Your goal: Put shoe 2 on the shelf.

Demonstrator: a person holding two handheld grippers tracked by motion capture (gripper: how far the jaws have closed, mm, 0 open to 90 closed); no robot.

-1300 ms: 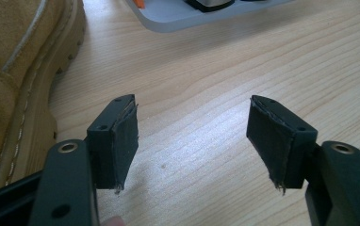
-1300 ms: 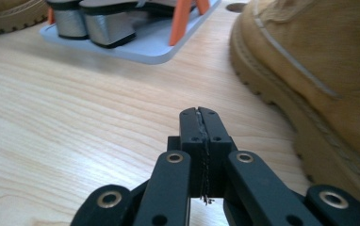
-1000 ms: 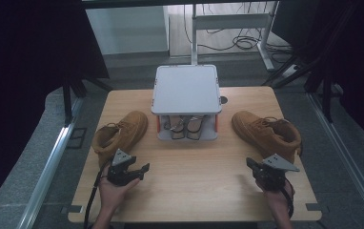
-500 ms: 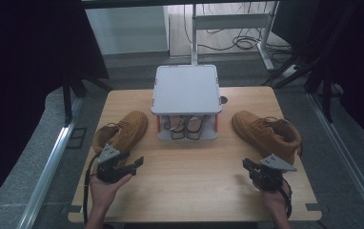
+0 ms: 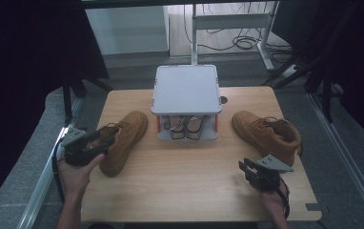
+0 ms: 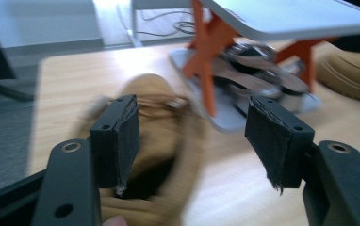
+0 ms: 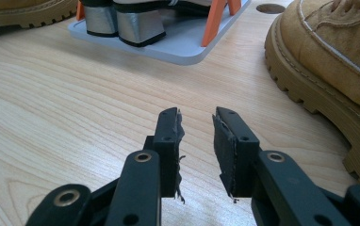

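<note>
Two tan suede boots lie on the wooden table. The left boot (image 5: 123, 140) lies left of the grey two-tier rack (image 5: 186, 90), the right boot (image 5: 266, 133) to the rack's right. My left gripper (image 5: 101, 142) hovers over the left boot's heel end, jaws wide open. In the left gripper view the left boot (image 6: 154, 122) shows blurred beyond the left gripper (image 6: 194, 108), and nothing is gripped. My right gripper (image 5: 245, 168) stays low near the table's front right. In the right gripper view the right gripper (image 7: 197, 115) has just been opening, with a narrow gap and bare wood between the pads.
The rack stands on orange legs (image 6: 206, 52) and holds a pair of silver-heeled shoes (image 7: 131, 23) on its lower shelf. A round hole (image 7: 270, 8) marks the tabletop behind the right boot (image 7: 338, 61). Dark curtains hang at both sides, and cables lie on the floor beyond.
My left gripper has risen and swung left from the table's front to over the left boot's heel. The right gripper's jaws have parted slightly; that hand has stayed in place.
</note>
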